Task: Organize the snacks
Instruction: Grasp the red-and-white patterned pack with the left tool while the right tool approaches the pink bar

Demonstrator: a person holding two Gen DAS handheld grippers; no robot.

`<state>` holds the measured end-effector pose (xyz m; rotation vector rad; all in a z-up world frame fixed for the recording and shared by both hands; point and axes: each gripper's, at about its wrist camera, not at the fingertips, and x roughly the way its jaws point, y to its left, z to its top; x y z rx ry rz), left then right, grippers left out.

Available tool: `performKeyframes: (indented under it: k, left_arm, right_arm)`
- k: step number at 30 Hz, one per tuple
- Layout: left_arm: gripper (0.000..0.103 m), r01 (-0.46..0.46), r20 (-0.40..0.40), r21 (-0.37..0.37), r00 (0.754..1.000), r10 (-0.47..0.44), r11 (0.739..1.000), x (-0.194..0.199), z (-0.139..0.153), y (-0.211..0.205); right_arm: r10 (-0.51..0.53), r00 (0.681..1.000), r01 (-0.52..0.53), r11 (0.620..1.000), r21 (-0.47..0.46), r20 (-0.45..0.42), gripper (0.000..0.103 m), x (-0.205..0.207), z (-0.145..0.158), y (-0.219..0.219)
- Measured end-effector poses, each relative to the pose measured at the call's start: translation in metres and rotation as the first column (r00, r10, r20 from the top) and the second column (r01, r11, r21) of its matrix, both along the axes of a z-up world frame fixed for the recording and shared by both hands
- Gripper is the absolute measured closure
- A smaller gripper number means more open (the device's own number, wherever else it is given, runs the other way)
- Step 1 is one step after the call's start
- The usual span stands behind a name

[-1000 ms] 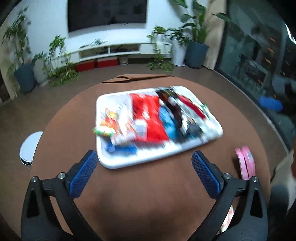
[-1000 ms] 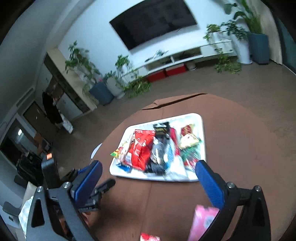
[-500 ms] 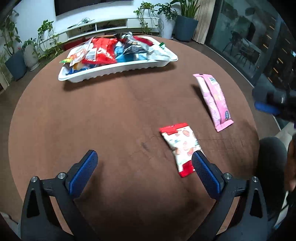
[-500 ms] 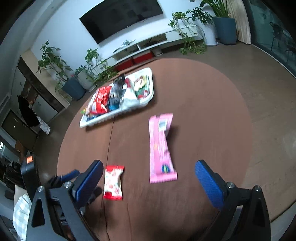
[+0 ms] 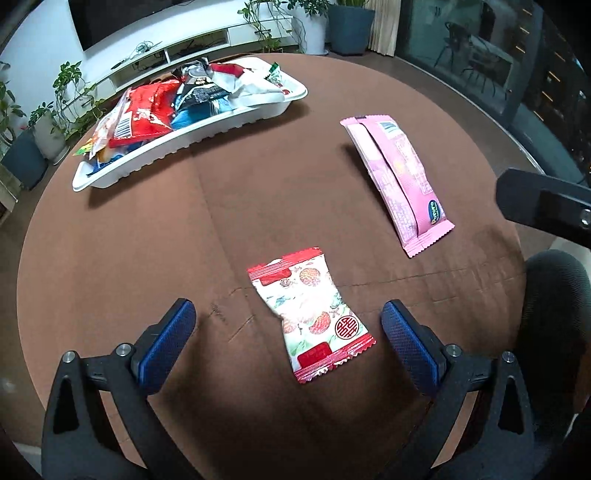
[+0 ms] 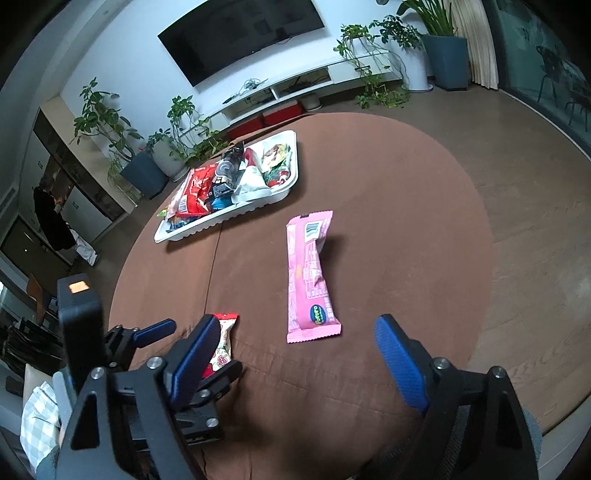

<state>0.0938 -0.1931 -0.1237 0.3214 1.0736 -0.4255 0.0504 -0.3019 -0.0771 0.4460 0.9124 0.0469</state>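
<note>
Packet, white with red crimped ends, fruit print, twisted.

White wall; wall-mounted television; wooden floor

Perhaps "Porioro" on pink packet

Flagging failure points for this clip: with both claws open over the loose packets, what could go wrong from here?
1. The flat red-and-white candy packet lies flush on the brown round table; the open left claw may slide it instead of pinching it.
2. The white plastic tray is already heaped, so an added packet could slip off.
3. The long pink wafer packet may droop in the right claw.
</note>
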Motion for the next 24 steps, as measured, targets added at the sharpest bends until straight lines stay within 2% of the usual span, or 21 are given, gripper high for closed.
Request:
performKeyframes:
  k: [2, 4, 6, 12, 16, 20, 24]
  left_arm:
    - [0.013, -0.004, -0.018, 0.004, 1.000, 0.004, 1.000, 0.004, -0.005, 0.000]
    - [0.016, -0.004, -0.028, -0.017, 1.000, 0.004, 1.000, 0.009, -0.007, -0.001]
    - [0.026, 0.000, -0.034, -0.021, 0.999, 0.000, 1.000, 0.011, -0.007, -0.003]
    - [0.039, 0.035, -0.023, -0.017, 0.999, -0.035, 0.999, 0.008, -0.004, -0.002]
    - [0.067, 0.085, -0.035, -0.021, 0.996, -0.086, 0.996, 0.006, 0.000, 0.001]
    - [0.070, 0.114, -0.045, -0.025, 0.992, -0.115, 0.993, 0.004, 0.002, 0.005]
    - [0.071, 0.143, -0.032, 0.003, 0.989, -0.143, 0.990, 0.000, 0.003, 0.008]
  right_arm:
    - [0.003, 1.000, -0.003, 1.000, -0.004, 0.003, 0.017, -0.001, 0.000, 0.001]
    - [0.008, 1.000, -0.008, 1.000, -0.007, 0.005, 0.017, -0.002, 0.000, 0.001]
    - [0.009, 1.000, -0.009, 1.000, -0.010, 0.004, 0.017, -0.003, 0.000, 0.001]
    - [0.019, 1.000, -0.019, 0.999, -0.031, -0.010, 0.018, -0.004, -0.002, 0.003]
    - [0.034, 0.998, -0.036, 0.998, -0.042, -0.047, 0.019, 0.000, -0.008, 0.003]
    - [0.045, 0.996, -0.049, 0.997, -0.057, -0.072, 0.021, 0.002, -0.013, 0.006]
    - [0.057, 0.994, -0.063, 0.996, -0.069, -0.088, 0.021, 0.006, -0.015, 0.009]
